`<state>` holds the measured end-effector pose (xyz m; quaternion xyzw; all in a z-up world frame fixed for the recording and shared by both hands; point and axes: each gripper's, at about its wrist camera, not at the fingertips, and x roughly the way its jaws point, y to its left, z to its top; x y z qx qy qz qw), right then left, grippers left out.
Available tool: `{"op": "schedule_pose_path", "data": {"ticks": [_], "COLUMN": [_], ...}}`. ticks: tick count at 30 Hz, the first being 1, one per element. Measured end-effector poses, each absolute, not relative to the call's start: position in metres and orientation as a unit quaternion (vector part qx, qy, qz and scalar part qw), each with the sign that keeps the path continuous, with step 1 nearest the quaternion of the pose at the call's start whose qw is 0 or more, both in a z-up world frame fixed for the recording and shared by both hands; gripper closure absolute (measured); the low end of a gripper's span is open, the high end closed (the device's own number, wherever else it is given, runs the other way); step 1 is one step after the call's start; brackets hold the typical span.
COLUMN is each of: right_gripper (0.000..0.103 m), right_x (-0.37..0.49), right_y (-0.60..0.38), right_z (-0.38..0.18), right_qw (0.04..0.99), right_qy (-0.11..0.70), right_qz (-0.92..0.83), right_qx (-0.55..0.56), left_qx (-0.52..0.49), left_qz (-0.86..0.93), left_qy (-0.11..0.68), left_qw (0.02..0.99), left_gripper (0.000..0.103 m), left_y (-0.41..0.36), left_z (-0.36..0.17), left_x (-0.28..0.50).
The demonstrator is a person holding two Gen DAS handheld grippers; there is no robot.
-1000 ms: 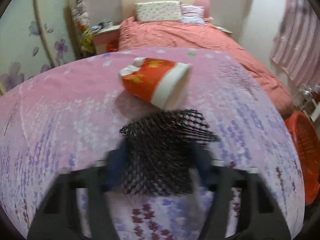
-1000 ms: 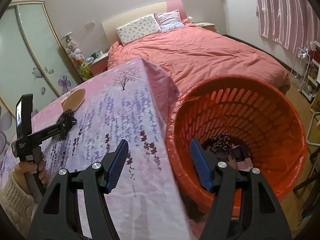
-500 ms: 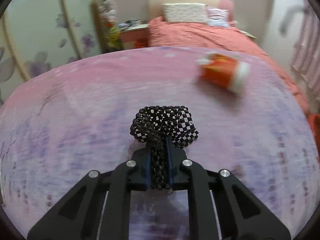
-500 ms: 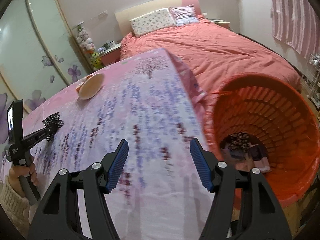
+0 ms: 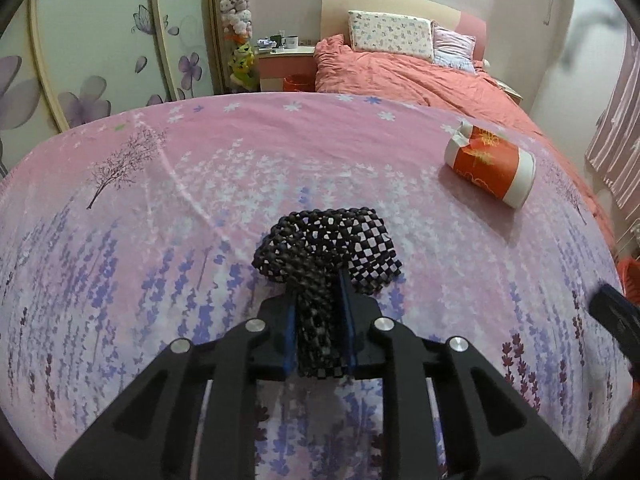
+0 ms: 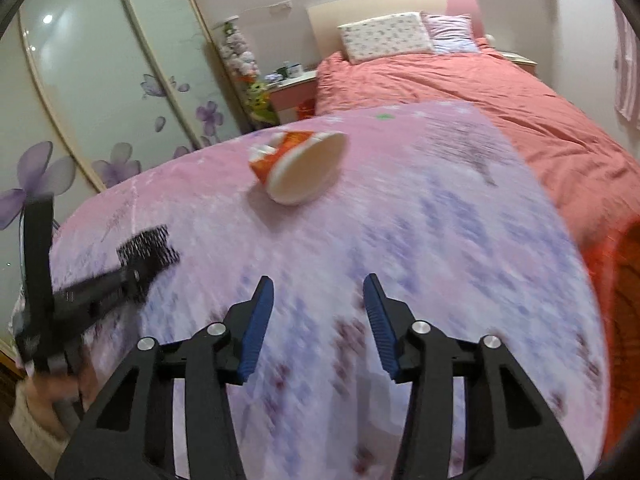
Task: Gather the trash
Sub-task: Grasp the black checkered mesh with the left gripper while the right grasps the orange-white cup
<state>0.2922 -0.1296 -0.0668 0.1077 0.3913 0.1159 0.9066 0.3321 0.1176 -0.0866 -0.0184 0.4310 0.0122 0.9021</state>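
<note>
Over pink tablecloth (image 5: 168, 216) | left gripper (image 5: 318, 300) clamped on black mesh (image 5: 328, 240), lifted for binning | right gripper (image 6: 318, 308) part-open, just narrowing, empty, aimed toward tipped paper cup (image 6: 300, 166) | orange basket (image 6: 620, 280) at right edge.

Tabletop (image 5: 160, 208) w/ pink cloth, purple flower + tree print. Lying on it: orange-and-white paper cup (image 5: 490, 166) on its side, crumpled at the base, toward the far right edge; open mouth faces the right wrist view.
</note>
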Motion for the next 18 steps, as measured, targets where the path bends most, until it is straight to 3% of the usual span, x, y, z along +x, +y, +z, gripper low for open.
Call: {"op": "schedule_pose_path", "data": {"ticks": [10, 12, 16, 18], "right_gripper": [0.056, 0.062, 0.092, 0.098], "right_x": [0.372, 0.381, 0.383, 0.380], "right_y": [-0.093, -0.094, -0.092, -0.089], "right_z": [-0.075, -0.081, -0.083, -0.080], "right_qw": [0.907, 0.898, 0.891, 0.892], "right_qy": [0.393, 0.407, 0.412, 0.410], "right_qz": [0.111, 0.115, 0.135, 0.144], "right_qx": [0.101, 0.119, 0.133, 0.127], "left_qx": [-0.031, -0.033, -0.034, -0.035], "left_qz": [0.007, 0.005, 0.005, 0.005], "left_qy": [0.431, 0.431, 0.431, 0.431], "left_qw": [0.902, 0.902, 0.902, 0.902], "left_gripper": [0.082, 0.082, 0.082, 0.082], "left_y": [0.125, 0.126, 0.127, 0.127], "left_z": [-0.087, -0.087, -0.087, -0.087], "left_x": [0.333, 0.333, 0.332, 0.332]}}
